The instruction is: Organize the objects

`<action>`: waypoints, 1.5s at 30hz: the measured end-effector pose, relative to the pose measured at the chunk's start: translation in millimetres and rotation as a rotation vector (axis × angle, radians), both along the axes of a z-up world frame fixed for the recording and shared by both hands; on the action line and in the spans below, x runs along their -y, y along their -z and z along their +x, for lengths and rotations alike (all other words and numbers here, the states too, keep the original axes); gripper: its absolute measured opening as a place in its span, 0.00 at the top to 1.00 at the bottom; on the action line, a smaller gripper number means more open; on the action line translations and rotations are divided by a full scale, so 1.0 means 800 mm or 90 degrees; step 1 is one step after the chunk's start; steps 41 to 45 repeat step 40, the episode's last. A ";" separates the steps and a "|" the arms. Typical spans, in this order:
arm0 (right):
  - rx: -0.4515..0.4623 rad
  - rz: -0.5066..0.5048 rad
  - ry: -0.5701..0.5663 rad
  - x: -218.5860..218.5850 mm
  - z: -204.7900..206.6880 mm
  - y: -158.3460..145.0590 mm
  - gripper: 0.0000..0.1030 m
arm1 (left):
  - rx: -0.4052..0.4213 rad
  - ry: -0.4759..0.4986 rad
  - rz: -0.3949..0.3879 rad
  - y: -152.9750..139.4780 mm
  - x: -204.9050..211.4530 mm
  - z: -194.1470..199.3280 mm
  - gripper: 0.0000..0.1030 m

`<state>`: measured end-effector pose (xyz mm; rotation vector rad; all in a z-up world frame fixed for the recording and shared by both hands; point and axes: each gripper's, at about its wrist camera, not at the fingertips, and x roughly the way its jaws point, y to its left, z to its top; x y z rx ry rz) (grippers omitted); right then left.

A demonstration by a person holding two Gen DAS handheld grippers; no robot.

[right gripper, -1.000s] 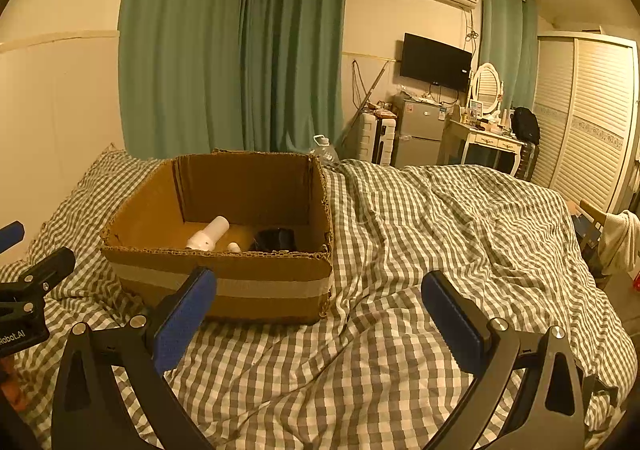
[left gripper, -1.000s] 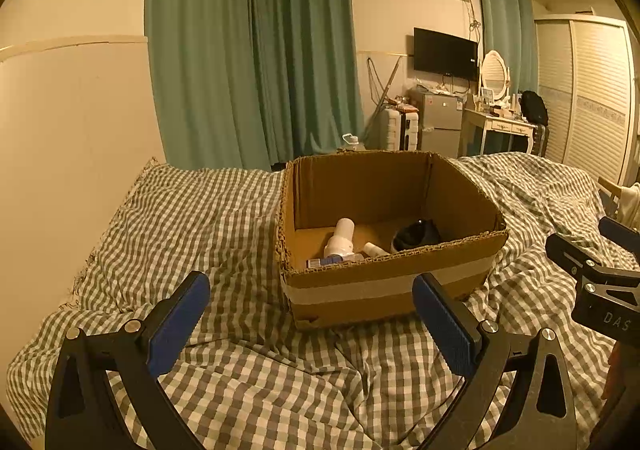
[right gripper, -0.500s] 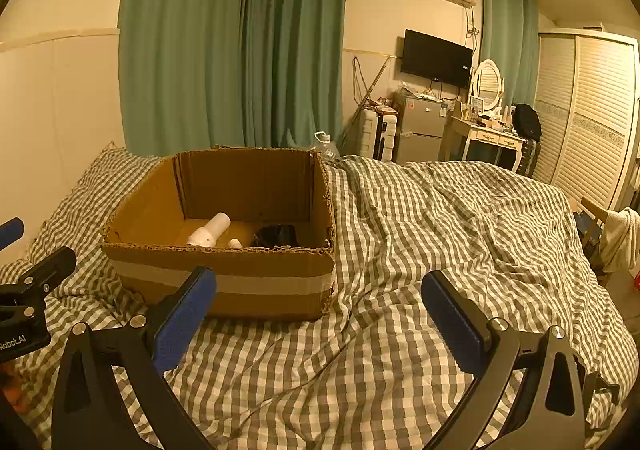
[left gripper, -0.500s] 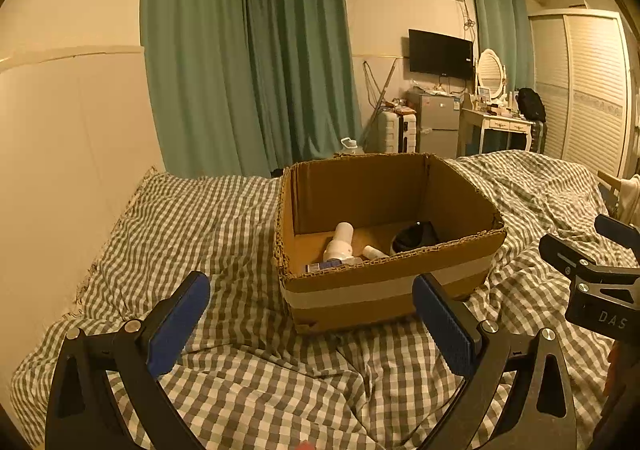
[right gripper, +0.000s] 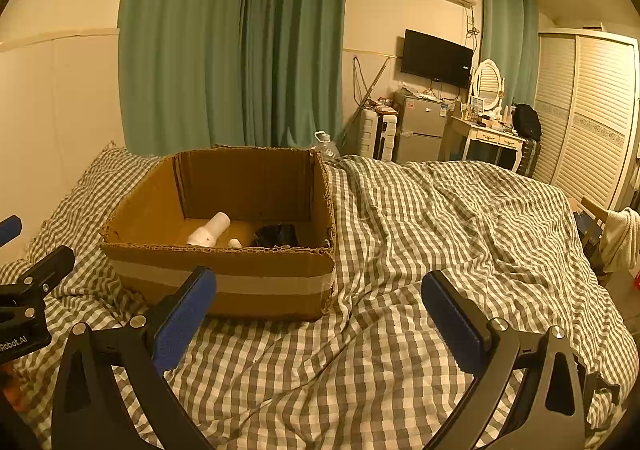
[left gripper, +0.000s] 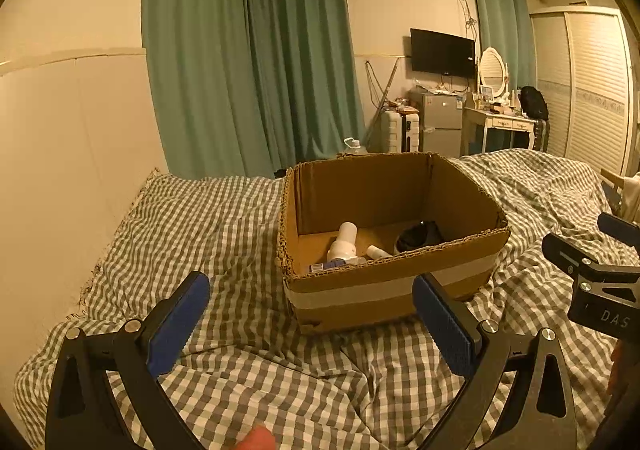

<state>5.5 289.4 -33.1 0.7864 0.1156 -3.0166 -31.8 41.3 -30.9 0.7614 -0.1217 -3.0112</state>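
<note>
An open cardboard box (left gripper: 384, 290) (right gripper: 240, 286) stands on the checked bed cover. Inside lie a white bottle (left gripper: 343, 244) (right gripper: 210, 232), a small white tube (left gripper: 378, 252), a small blue-and-white box (left gripper: 320, 269) and a dark bundle (left gripper: 418, 236) (right gripper: 278, 234). My left gripper (left gripper: 310, 324) is open and empty, held in front of the box's near wall. My right gripper (right gripper: 318, 320) is open and empty, in front of the box's right corner. Each gripper shows at the edge of the other's view.
The grey-and-white checked cover (right gripper: 440, 250) spreads rumpled to the right. A pale wall panel (left gripper: 72, 153) borders the bed on the left. Green curtains (left gripper: 248, 69), a fridge (right gripper: 420, 127), a dressing table (right gripper: 488, 139) and a louvred wardrobe (right gripper: 592, 109) stand beyond.
Both grippers have drawn back and risen slightly, so the box sits a little farther off. Both stay open. Nothing in the box has moved.
</note>
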 end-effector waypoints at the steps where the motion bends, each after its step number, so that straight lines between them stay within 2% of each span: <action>1: 0.001 0.000 0.000 0.000 0.000 0.000 0.00 | 0.001 0.000 0.003 0.000 0.001 0.000 0.00; 7: 0.002 -0.001 0.001 -0.001 0.000 0.002 0.00 | 0.006 -0.003 0.022 0.000 0.006 -0.002 0.00; 21: 0.007 0.003 -0.001 0.001 -0.002 0.006 0.00 | 0.010 -0.006 0.028 0.002 0.008 -0.005 0.00; 38: 0.021 0.026 -0.002 0.007 -0.006 0.016 0.00 | 0.008 -0.002 -0.007 0.013 -0.001 -0.006 0.00; 45: 0.023 0.024 -0.005 0.007 -0.007 0.017 0.00 | 0.009 0.007 -0.002 0.013 -0.002 -0.005 0.00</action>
